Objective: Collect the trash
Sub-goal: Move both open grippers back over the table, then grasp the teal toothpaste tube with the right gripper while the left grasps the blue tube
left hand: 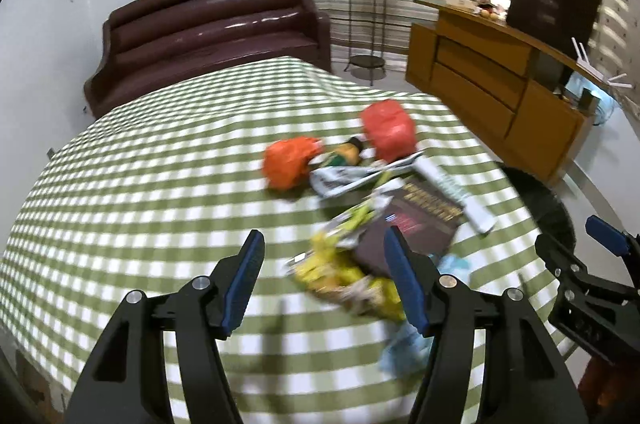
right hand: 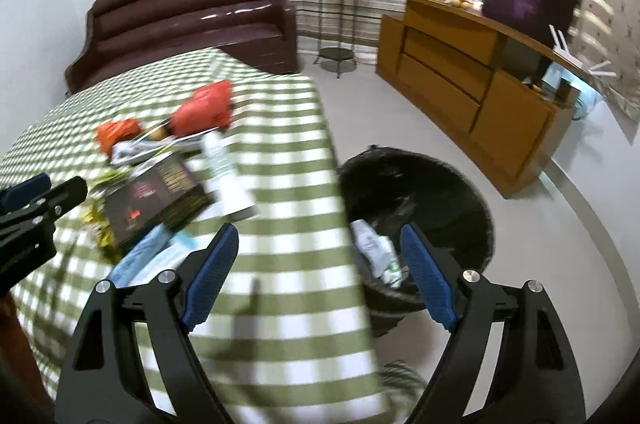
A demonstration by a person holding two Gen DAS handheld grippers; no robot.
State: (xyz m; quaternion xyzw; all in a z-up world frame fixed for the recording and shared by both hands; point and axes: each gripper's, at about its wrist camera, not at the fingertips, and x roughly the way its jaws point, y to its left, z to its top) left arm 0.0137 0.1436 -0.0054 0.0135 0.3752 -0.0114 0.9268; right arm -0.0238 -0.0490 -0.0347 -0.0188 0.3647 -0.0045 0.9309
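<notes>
Trash lies in a heap on the green checked table (left hand: pixel 140 184): an orange bag (left hand: pixel 288 164), a red bag (left hand: pixel 388 130), crumpled newspaper (left hand: pixel 344 180), a dark book (left hand: pixel 416 224), a white tube (left hand: pixel 456 192), a yellow wrapper (left hand: pixel 344 276) and blue paper (left hand: pixel 404 348). My left gripper (left hand: pixel 324 280) is open above the table, its right finger over the yellow wrapper. My right gripper (right hand: pixel 320 272) is open and empty over the table's right edge, beside the black trash bin (right hand: pixel 420 184), which holds a crumpled white wrapper (right hand: pixel 376 248). The heap also shows in the right wrist view (right hand: pixel 160 192).
A brown sofa (left hand: pixel 208 32) stands behind the table. A wooden sideboard (left hand: pixel 492 92) lines the right wall, with a plant stand (left hand: pixel 368 4) next to it. The bin stands on the pale floor (right hand: pixel 520 284) right of the table. My right gripper shows in the left wrist view (left hand: pixel 592 276).
</notes>
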